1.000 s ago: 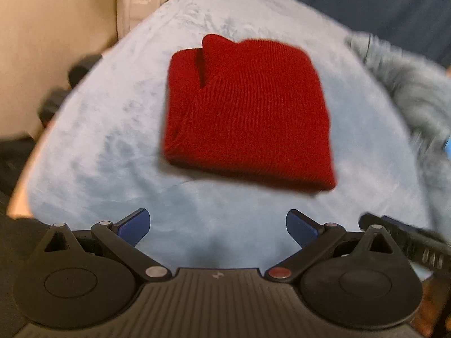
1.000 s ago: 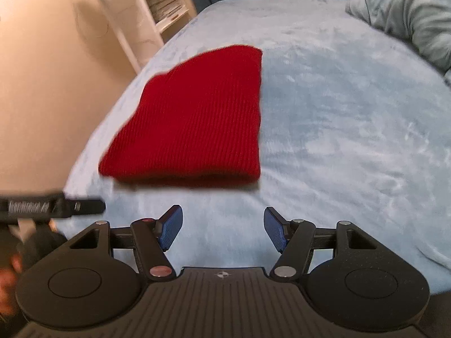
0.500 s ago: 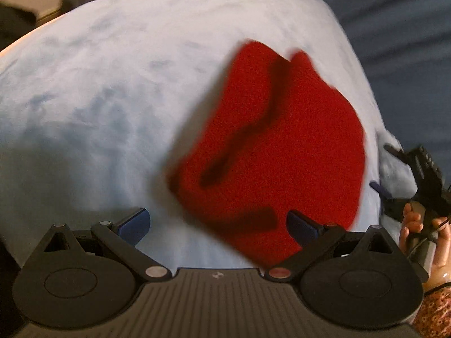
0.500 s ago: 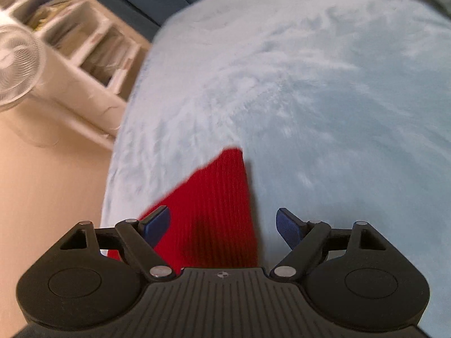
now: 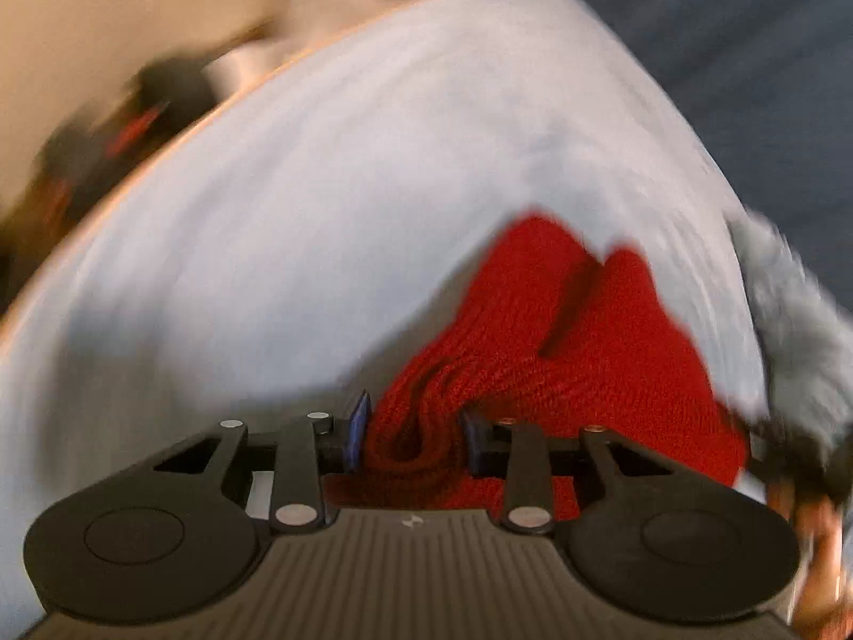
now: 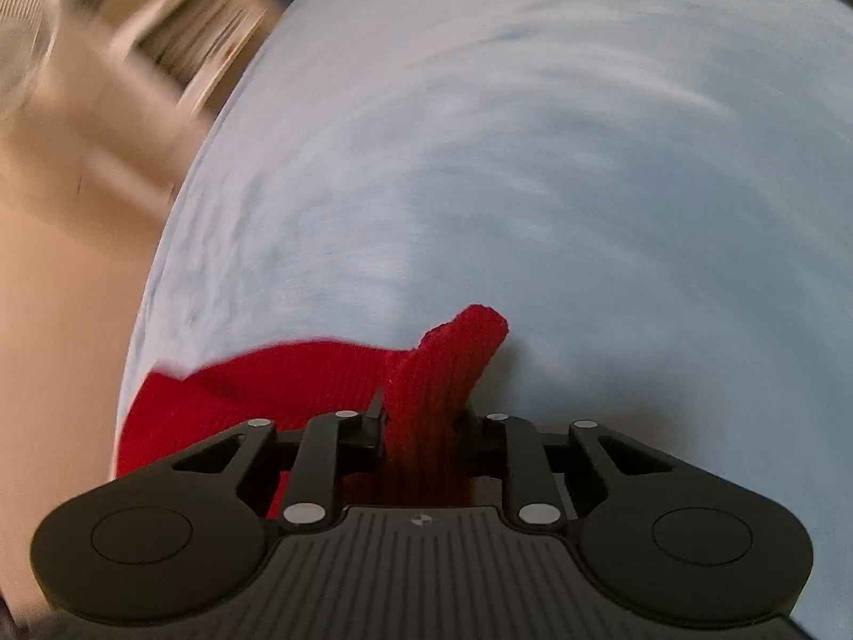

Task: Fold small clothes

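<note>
A red knitted hat (image 5: pixel 576 352) lies on a pale blue fleece-covered bed (image 5: pixel 320 213). My left gripper (image 5: pixel 413 434) is shut on a bunched edge of the hat, with knit squeezed between its blue pads. My right gripper (image 6: pixel 421 426) is shut on another edge of the red hat (image 6: pixel 298 378); a corner of the knit sticks up past the jaws. The rest of the hat spreads to the left of the right gripper on the bed (image 6: pixel 533 186). Both views are motion-blurred.
A grey-blue fluffy blanket (image 5: pixel 789 330) lies at the bed's right side. A beige floor (image 6: pixel 64 266) and blurred shelving (image 6: pixel 160 42) are left of the bed. Dark objects (image 5: pixel 106 122) sit beyond the bed's far left edge.
Both grippers went from open above the hat to closed on its edges. Each moved down and in close to the hat, and the knit is now bunched and lifted at the jaws.
</note>
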`<state>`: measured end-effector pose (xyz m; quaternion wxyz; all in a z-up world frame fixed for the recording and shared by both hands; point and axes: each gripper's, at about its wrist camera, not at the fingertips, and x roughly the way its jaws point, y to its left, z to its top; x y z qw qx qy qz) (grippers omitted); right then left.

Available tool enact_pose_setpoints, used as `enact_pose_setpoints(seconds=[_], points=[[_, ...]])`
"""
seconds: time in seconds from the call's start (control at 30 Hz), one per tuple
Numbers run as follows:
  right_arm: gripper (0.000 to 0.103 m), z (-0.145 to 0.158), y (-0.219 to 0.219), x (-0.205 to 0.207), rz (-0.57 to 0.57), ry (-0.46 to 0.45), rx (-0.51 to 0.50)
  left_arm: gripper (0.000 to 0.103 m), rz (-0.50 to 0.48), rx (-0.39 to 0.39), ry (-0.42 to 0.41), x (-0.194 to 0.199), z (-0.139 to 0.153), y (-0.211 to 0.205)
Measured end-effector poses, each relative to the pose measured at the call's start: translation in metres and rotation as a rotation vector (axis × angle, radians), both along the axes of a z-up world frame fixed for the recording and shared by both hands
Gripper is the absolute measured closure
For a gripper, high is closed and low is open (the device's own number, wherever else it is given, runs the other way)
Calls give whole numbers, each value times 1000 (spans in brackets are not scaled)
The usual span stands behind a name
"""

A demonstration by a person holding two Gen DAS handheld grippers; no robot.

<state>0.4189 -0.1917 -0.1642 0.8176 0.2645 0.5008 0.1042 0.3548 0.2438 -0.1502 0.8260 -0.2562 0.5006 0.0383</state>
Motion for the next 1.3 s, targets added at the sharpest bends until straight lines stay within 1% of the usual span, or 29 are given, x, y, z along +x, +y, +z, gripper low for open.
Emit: enact_pose_setpoints(seconds=[0.03,0.1,0.17,0.23,0.3,0.33,0.47,0.57,0.6,0.67,0.73,0.77,0.8,0.83,0.87,0.9,0.93,0.97,1.0,1.03,1.07,1.13,1.2,1.23,1.3], points=[[83,-9,-21,-41,-103,3,66,66,-87,50,-13,35,8,-8],[83,-31,-41,-117,-295,24,211,66,-257,118,-17,93,15,-35],[83,-46,-37,-178,-437,10,309,66,-370,176,-12,127,18,-66],[83,-53,-26,-207,-503,-4,325,66,-428,228,-14,140,21,-91],[83,-51,-18,-212,-509,-21,294,66,-449,270,-22,136,21,-100],[83,-49,-18,-207,-495,-27,278,65,-443,269,-21,134,21,-97],[85,-38,-16,-204,-478,-18,265,65,-419,210,-25,127,20,-79],[87,-32,-8,-207,-485,-29,239,65,-438,250,-33,128,22,-87],[88,-31,-6,-207,-489,-29,235,65,-436,253,-30,127,23,-87],[88,-32,-5,-208,-478,-41,219,66,-419,226,-25,128,23,-81],[87,-33,-9,-201,-470,-24,215,67,-392,177,-19,121,24,-70],[85,-33,-12,-198,-464,-18,227,68,-392,166,-31,115,27,-65],[80,-33,-14,-197,-455,-21,228,68,-395,163,-43,111,28,-60],[77,-31,-16,-196,-459,-24,214,66,-391,163,-37,112,26,-56],[69,-30,-17,-194,-464,-33,199,53,-378,177,-16,115,21,-54],[63,-29,-16,-193,-463,-36,180,43,-349,207,-1,119,17,-53],[61,-26,-16,-191,-463,-28,149,18,-307,266,7,122,14,-52],[57,-23,-17,-190,-469,-25,126,1,-266,343,6,126,11,-50],[56,-20,-18,-190,-468,-34,120,0,-235,389,-4,126,11,-49],[56,-17,-19,-189,-458,-43,115,0,-205,403,-12,126,12,-45],[54,-14,-22,-188,-442,-54,113,0,-179,375,-15,123,14,-38],[48,-11,-28,-184,-429,-71,123,0,-162,281,-15,106,20,-26],[34,-11,-38,-179,-427,-84,147,0,-170,197,-38,78,27,-18],[32,-12,-42,-176,-420,-79,175,0,-173,155,-46,59,28,-17],[28,-21,-48,-168,-386,-41,267,0,-193,59,-40,18,25,-17]])
